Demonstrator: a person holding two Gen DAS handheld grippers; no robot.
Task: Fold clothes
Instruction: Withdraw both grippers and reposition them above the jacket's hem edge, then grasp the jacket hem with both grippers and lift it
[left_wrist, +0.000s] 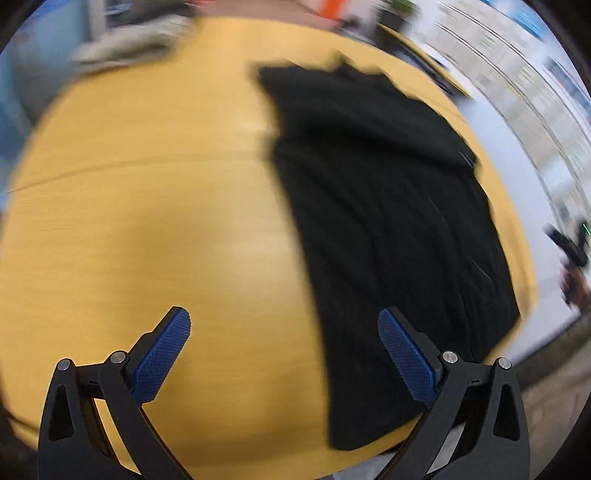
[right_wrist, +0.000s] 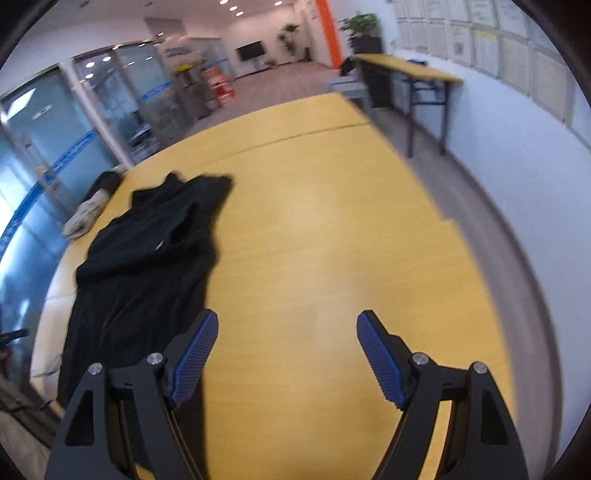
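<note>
A black garment (left_wrist: 388, 229) is seen spread on the yellow wooden worktop (left_wrist: 155, 229). In the left wrist view, which is heavily blurred, it occupies the area from about 12 o'clock down to 5 o'clock, its near end reaching the worktop edge just beside the right-hand finger of the left tongs (left_wrist: 284, 354). The left tongs are held wide apart with nothing between the blue pads (left_wrist: 162, 362); bare worktop is seen in the gap, and the garment is partly overlapped by the finger at 5 o'clock.

In the right wrist view the same garment (right_wrist: 147, 258) is found from 10 o'clock to 7 o'clock, laid lengthwise, with its collar end at the far side and a sleeve folded across the body. The right tongs (right_wrist: 288, 358) are likewise spread open and empty above bare worktop, the finger at 7 o'clock being seen in front of the garment's lower part; whether it touches cannot be told.

A pale crumpled cloth (right_wrist: 86, 214) is seen at the worktop's far left edge, near the garment's collar end. A second table (right_wrist: 406, 68) is visible by the wall at 1 o'clock, and a potted plant (right_wrist: 360, 27) behind it.
</note>
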